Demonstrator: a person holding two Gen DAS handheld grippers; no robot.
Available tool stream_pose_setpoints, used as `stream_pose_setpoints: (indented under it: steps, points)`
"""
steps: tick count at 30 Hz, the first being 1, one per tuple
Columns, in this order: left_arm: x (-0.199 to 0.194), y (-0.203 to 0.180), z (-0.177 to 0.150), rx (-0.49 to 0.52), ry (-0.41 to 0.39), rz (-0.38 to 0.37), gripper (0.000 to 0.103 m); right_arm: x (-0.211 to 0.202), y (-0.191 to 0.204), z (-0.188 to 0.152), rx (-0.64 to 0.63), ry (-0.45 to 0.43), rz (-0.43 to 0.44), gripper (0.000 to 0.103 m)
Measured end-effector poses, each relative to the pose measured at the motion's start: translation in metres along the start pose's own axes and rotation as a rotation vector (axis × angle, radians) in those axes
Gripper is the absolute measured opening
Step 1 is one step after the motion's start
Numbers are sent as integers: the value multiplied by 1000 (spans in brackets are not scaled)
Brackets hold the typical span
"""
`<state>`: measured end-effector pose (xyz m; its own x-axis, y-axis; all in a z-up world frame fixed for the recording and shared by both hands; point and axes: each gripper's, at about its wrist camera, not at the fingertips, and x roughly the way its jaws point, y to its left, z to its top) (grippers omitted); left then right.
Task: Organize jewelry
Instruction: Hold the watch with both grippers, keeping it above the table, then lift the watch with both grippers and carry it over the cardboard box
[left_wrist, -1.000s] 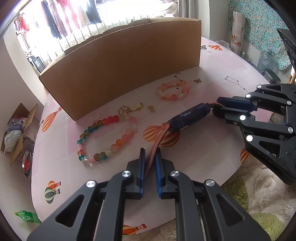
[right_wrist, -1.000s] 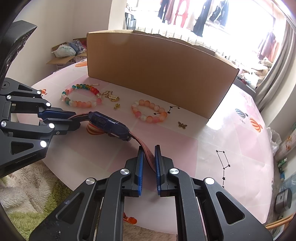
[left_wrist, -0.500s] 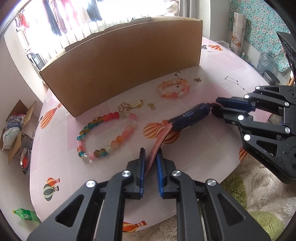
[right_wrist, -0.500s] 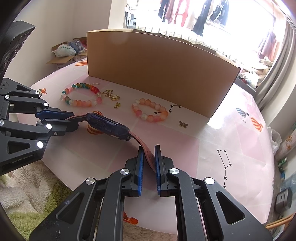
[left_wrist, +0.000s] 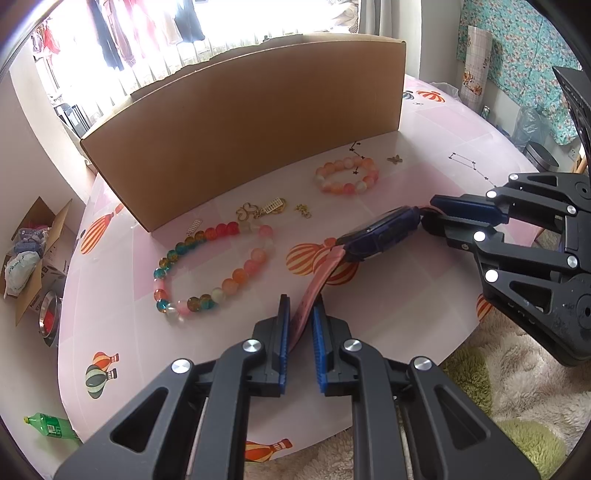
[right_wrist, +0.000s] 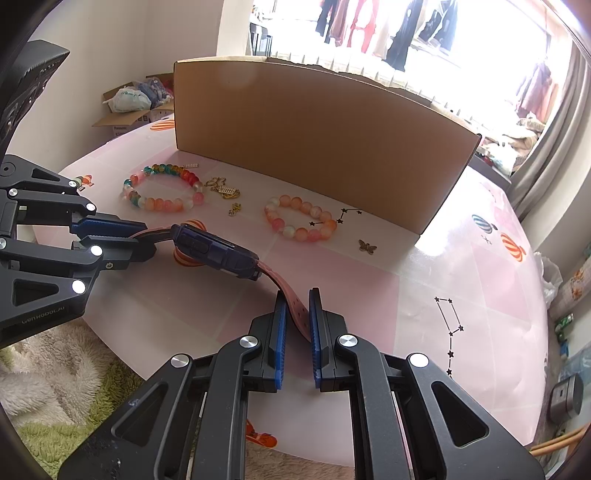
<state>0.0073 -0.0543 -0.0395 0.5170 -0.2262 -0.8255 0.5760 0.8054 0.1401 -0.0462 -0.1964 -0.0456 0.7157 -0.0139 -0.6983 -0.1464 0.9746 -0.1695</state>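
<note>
A watch with a dark blue case (left_wrist: 380, 234) (right_wrist: 216, 253) and pink strap hangs above the pink table between both grippers. My left gripper (left_wrist: 300, 314) is shut on one strap end (left_wrist: 308, 299); it also shows in the right wrist view (right_wrist: 110, 236). My right gripper (right_wrist: 295, 306) is shut on the other strap end (right_wrist: 293, 302); it also shows in the left wrist view (left_wrist: 436, 212). A large multicoloured bead bracelet (left_wrist: 210, 266) (right_wrist: 162, 192), a small orange-pink bead bracelet (left_wrist: 347, 175) (right_wrist: 301, 218) and gold charms (left_wrist: 260, 210) (right_wrist: 223, 190) lie on the table.
A long cardboard wall (left_wrist: 251, 136) (right_wrist: 325, 133) stands upright across the back of the table (left_wrist: 388, 314). A small butterfly charm (right_wrist: 367, 247) lies near its right end. The table's front edge is close below the grippers, with shaggy rug (left_wrist: 517, 387) beneath.
Both grippers and the watch have shifted slightly; the watch stays stretched between them. The beads and charms have not moved.
</note>
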Motion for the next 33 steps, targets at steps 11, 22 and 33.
stream_pose_setpoints:
  steps: [11,22,33]
  points:
    - [0,0,0,2,-1,2,12,-1,0,0,-1,0,-1,10]
    - [0,1,0,1,-2,2,12,0,0,0,-1,0,0,10]
    - [-1,1,0,5,-4,7,12,0,0,1,-1,-1,2,10]
